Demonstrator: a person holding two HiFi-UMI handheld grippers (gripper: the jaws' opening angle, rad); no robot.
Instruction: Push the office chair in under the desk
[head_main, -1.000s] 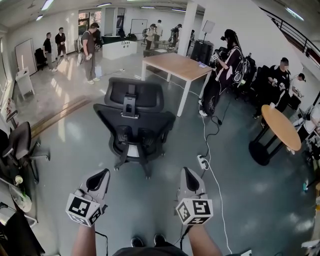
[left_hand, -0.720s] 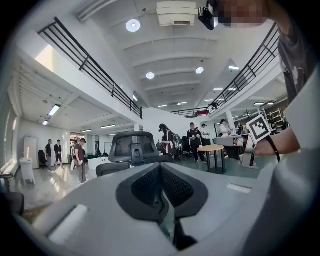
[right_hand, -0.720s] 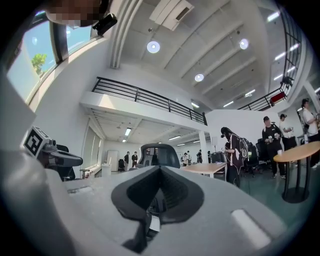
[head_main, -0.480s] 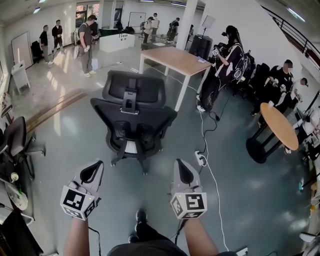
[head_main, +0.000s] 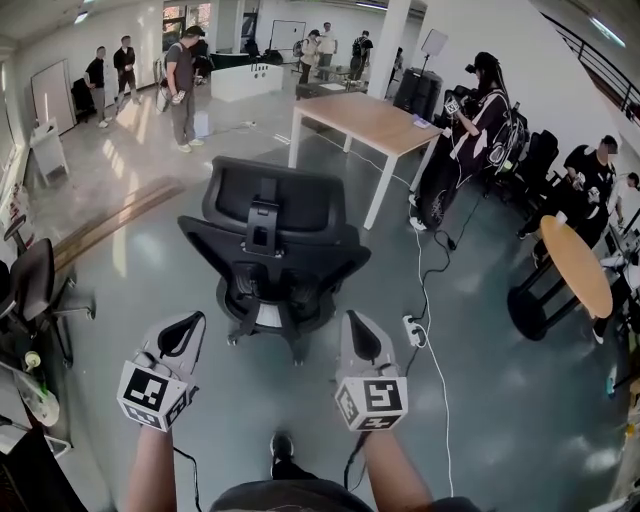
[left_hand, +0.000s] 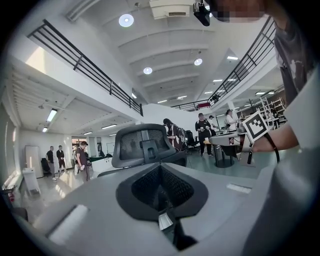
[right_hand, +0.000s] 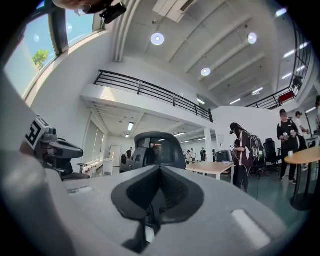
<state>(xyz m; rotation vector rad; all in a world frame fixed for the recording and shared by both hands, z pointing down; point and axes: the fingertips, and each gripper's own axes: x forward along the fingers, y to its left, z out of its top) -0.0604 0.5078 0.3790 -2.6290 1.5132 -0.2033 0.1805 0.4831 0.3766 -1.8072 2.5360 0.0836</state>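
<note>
one office chair (head_main: 270, 250) fills more of the head view than a second ago: the person has walked up behind it, and its backrest faces them. it stands on the grey floor (head_main: 500, 400), well short of the desk (head_main: 365, 118) and off the desk's near corner. the push has not begun, so i judge this to be the approach. both forearms reach forward side by side, held level. the left gripper (head_main: 190, 322) and the right gripper (head_main: 352, 320) are clenched on nothing, jaws together, tips aimed at the chair's back, near it but not touching.
</note>
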